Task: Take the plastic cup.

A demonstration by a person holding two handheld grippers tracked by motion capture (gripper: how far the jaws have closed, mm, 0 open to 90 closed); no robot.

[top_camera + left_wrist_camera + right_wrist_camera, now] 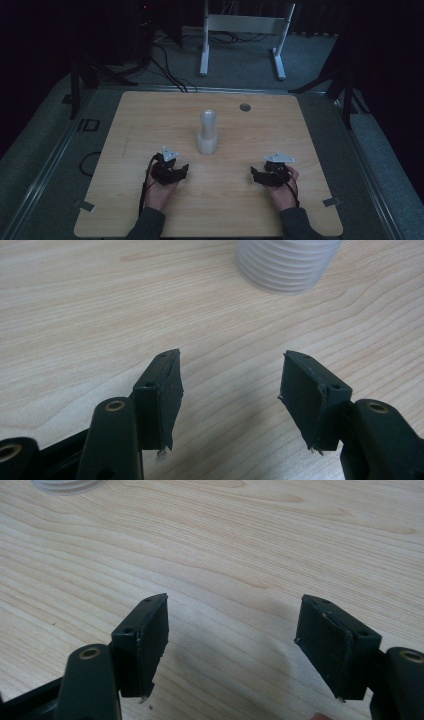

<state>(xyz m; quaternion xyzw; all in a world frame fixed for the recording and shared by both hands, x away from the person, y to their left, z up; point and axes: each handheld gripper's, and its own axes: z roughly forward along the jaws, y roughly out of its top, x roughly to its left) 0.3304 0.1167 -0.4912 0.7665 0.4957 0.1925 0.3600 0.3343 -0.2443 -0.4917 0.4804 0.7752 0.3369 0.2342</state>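
Translucent white plastic cups, stacked upright [208,132], stand near the middle of the wooden table [150,115], a little toward its far edge. Both hands rest close to the near edge. Left gripper [172,172] sits just short of the stack, its jaws spread apart over bare wood with nothing between them. Right gripper [262,175] lies well apart toward the right edge, its jaws likewise wide and empty.

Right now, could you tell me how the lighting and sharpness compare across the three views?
High view: dim and soft, the room beyond the table nearly black, the pale ribbed stack of cups a little blurred. Left gripper view: bright and even, wood grain sharp, left gripper casting a soft shadow, the cups' base cut off at the top edge. Right gripper view: equally bright, a faint shadow under the right gripper.
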